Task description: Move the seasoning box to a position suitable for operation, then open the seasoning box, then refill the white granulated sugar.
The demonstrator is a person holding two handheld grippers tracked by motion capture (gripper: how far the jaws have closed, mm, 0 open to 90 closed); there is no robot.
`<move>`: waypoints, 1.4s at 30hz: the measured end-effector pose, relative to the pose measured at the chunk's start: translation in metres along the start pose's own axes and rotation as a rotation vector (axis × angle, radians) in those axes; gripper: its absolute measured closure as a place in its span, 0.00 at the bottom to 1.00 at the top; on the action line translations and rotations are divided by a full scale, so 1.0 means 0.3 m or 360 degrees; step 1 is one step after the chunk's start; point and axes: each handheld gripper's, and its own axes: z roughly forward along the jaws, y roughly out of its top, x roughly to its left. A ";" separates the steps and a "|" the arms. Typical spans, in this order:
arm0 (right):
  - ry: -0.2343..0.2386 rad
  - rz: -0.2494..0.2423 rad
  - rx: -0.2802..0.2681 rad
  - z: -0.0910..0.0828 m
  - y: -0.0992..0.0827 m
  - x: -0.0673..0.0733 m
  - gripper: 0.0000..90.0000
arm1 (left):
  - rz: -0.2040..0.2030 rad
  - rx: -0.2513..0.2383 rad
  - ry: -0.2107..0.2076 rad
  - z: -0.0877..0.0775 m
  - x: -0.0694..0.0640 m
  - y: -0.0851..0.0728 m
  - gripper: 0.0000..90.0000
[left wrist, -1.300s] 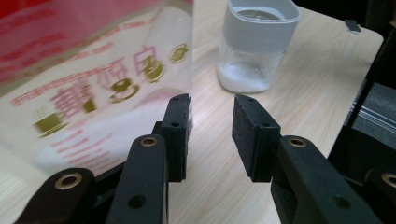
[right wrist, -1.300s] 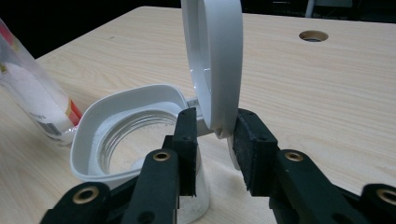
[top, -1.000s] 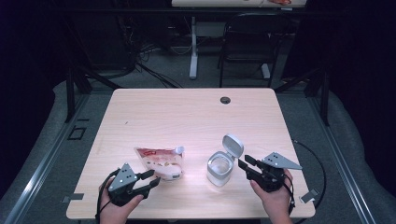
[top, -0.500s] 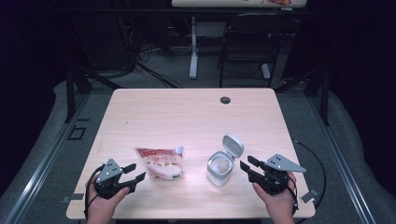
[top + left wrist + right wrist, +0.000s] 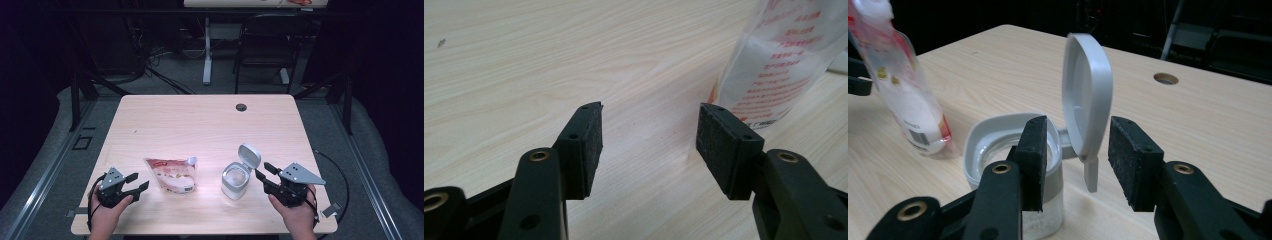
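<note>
A white and red spouted pouch [image 5: 172, 175] [image 5: 781, 60] [image 5: 903, 85] stands on its base near the table's front, leaning. My left gripper [image 5: 137, 181] [image 5: 650, 125] sits to its left, apart from it. Its jaws have just been opening, with nothing but bare wood between them. A small clear container [image 5: 234, 182] [image 5: 993, 135] with a grey rim has its flip lid [image 5: 248, 156] [image 5: 1088, 100] raised. My right gripper [image 5: 263, 171] [image 5: 1078, 130] is just right of it. Its jaws have just been opening and stand wide, the pads clear of the lid.
The wooden table [image 5: 200, 125] has a cable hole [image 5: 241, 107] [image 5: 1165, 78] near its far edge. Both hands rest close to the front edge. A cable [image 5: 340, 175] loops off the right side. A chair and table legs stand on the floor beyond.
My left gripper let go of the pouch and drew back to the left, toward the front edge, its jaws now wider. The right gripper's jaws opened a little beside the container.
</note>
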 end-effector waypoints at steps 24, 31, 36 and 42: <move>0.0282 -0.0343 0.0129 0.167 0.247 0.170 0.75 | -0.0093 0.0065 -0.0025 0.009 0.030 -0.020 0.48; 0.0393 -0.0344 0.0142 0.221 0.299 0.197 0.77 | -0.0092 0.0048 -0.0009 -0.001 0.029 -0.015 0.48; 0.0439 -0.0372 0.0175 0.259 0.334 0.224 0.79 | -0.0085 0.0047 -0.0013 -0.001 0.026 -0.015 0.50; 0.0512 -0.0431 0.0202 0.305 0.378 0.272 0.80 | -0.0075 0.0055 -0.0028 -0.001 0.020 -0.012 0.50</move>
